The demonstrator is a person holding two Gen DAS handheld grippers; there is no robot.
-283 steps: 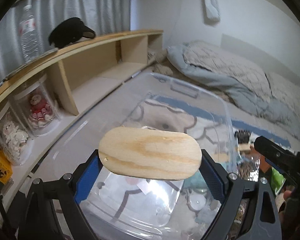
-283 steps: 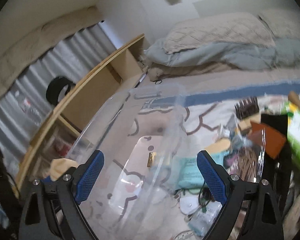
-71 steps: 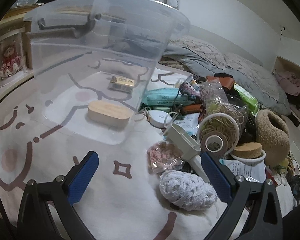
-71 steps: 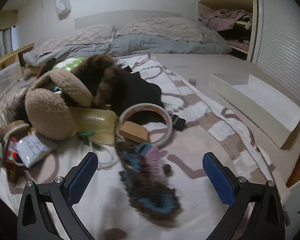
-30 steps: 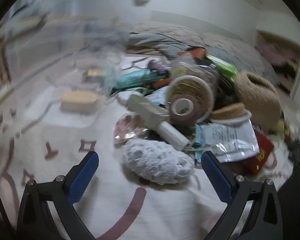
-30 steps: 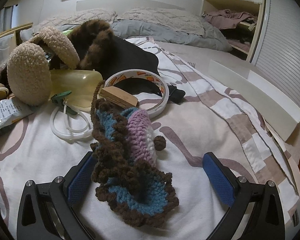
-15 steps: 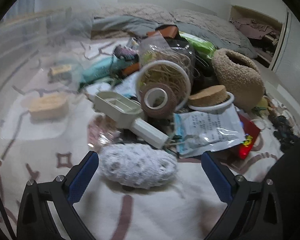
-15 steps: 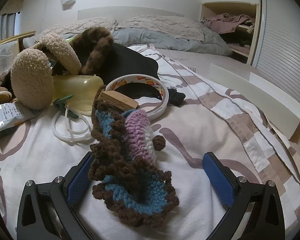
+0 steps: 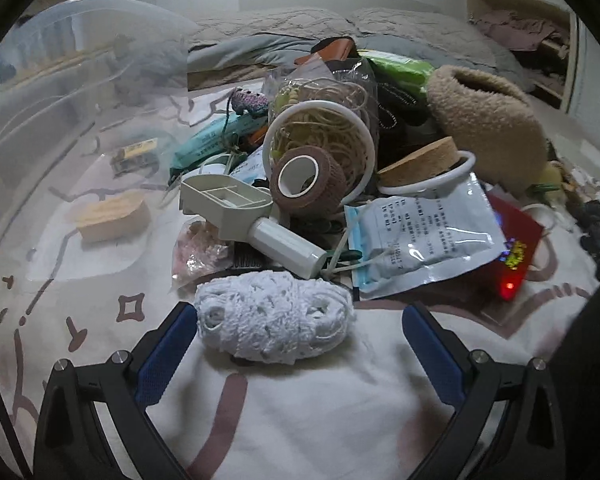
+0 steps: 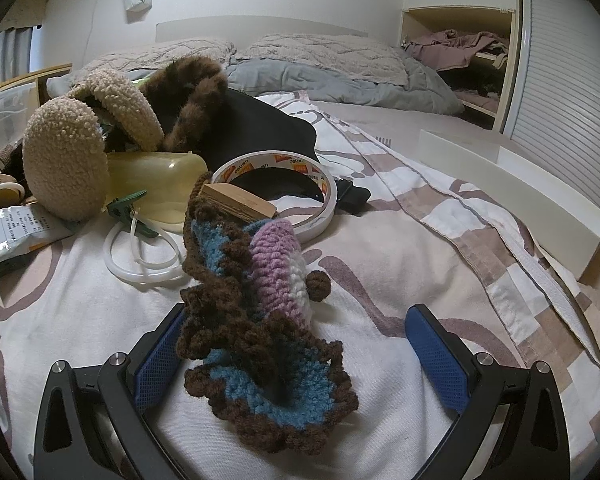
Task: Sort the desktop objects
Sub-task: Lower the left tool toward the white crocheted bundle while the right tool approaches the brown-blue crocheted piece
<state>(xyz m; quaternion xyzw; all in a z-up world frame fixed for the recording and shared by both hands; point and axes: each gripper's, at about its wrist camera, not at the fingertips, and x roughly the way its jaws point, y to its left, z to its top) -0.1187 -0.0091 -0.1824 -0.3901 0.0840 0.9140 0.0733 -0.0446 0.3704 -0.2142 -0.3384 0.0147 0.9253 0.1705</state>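
Observation:
A white crocheted bundle (image 9: 274,314) lies on the patterned cloth, partly between the blue pads of my open left gripper (image 9: 300,344), close to its left pad. At the left stands a clear plastic bin (image 9: 60,100) holding a wooden block (image 9: 114,216) and a small yellow box (image 9: 134,154). In the right wrist view a brown, blue and purple crocheted piece (image 10: 260,312) lies between the pads of my open right gripper (image 10: 300,350), against the left pad. Neither gripper holds anything.
Behind the white bundle is a heap: a cream lint roller (image 9: 252,216), brown bandage roll (image 9: 306,180), sealed mask pack (image 9: 424,236), cork lid (image 9: 420,162), fuzzy tan slipper (image 9: 488,120). By the crocheted piece lie a tape ring (image 10: 284,188), wooden block (image 10: 236,202), white tray (image 10: 512,192).
My left gripper swung right from the bin and came down to the white bundle, which now sits between its pads. My right gripper closed in on the crocheted piece.

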